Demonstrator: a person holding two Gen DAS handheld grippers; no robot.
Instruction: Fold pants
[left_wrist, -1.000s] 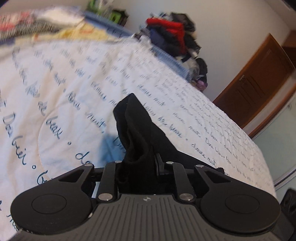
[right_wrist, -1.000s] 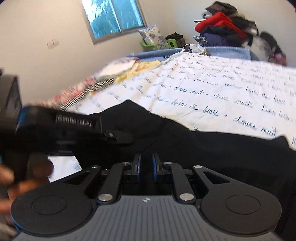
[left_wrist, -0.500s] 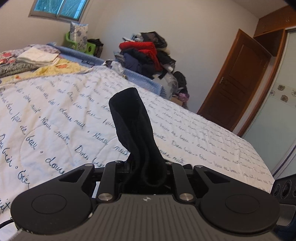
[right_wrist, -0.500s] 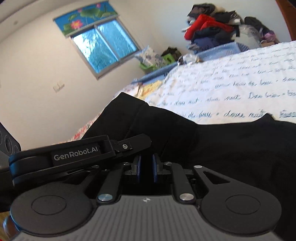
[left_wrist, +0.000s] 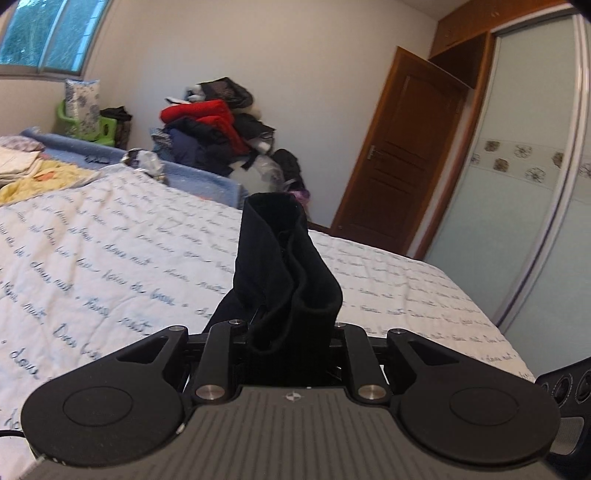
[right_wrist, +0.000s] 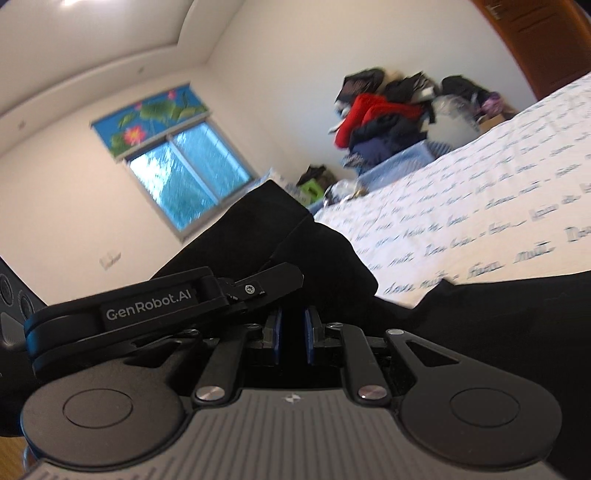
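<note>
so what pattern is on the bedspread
White bedspread with rows of blue handwritten script; clearest in the left wrist view.

Black pants (left_wrist: 284, 280) hide the left tongs' (left_wrist: 288, 332) tips; their far end is cut off.

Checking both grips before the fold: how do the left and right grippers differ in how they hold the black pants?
The left gripper has a thick upright bunch of the black fabric pants hiding its fingers; the right gripper shows both blue-padded fingers nearly together on a thin layer. The left view sits level, the right view tilted. Both are shut on the pants above the white script-printed bedspread.
</note>
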